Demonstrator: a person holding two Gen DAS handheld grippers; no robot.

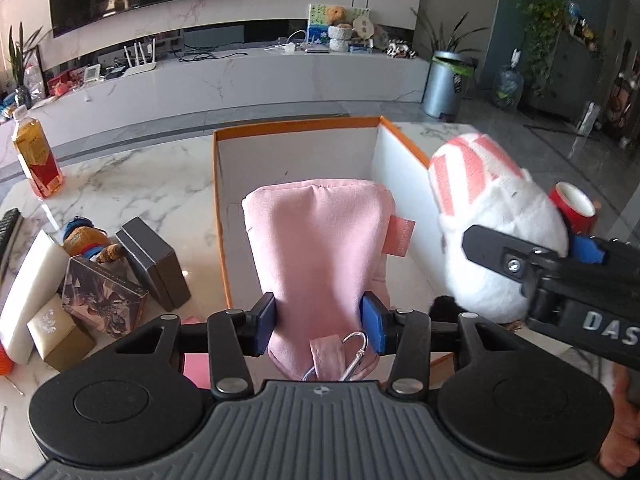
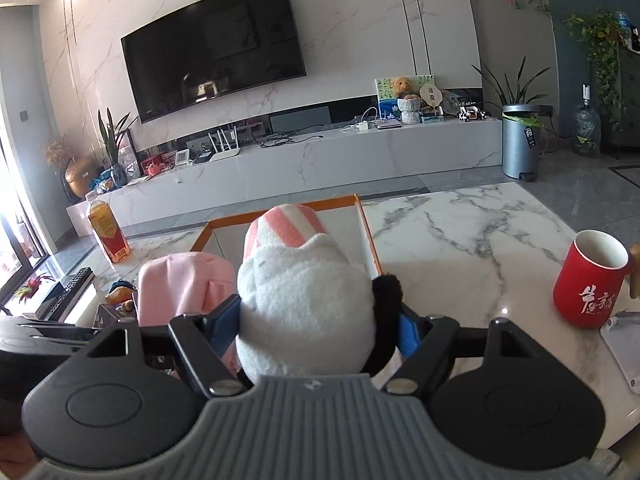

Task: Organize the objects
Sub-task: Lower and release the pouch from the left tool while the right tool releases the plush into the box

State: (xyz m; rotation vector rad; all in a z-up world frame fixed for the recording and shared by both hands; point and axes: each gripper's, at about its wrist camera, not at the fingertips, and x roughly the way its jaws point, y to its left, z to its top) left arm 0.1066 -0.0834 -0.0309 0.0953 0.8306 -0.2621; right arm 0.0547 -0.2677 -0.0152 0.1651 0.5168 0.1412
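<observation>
- The left gripper (image 1: 318, 322) points forward and slightly down over the near edge of the orange-rimmed box (image 1: 298, 125), its blue pads pressed into both sides of a pink fabric pouch (image 1: 320, 256).
- The pouch stands upright between the fingers above the open box, its silver carabiner (image 1: 354, 354) dangling at the near end.
- The right gripper (image 2: 320, 328) comes in from the right, roughly level, clamped around a white plush toy (image 2: 304, 312) with pink stripes; a black fuzzy part of the toy bulges against the right pad.
- The plush sits just beside the pouch, over the box's right wall.
- The box rests on the marble table (image 2: 460, 232).
- A red mug (image 2: 590, 280) stands on the table well to the right.
- An orange-drink bottle (image 1: 36, 156) stands at the far left.
- A cluster of small boxes (image 1: 120, 276) and a little brown plush toy (image 1: 86, 240) lies left of the orange-rimmed box.
</observation>
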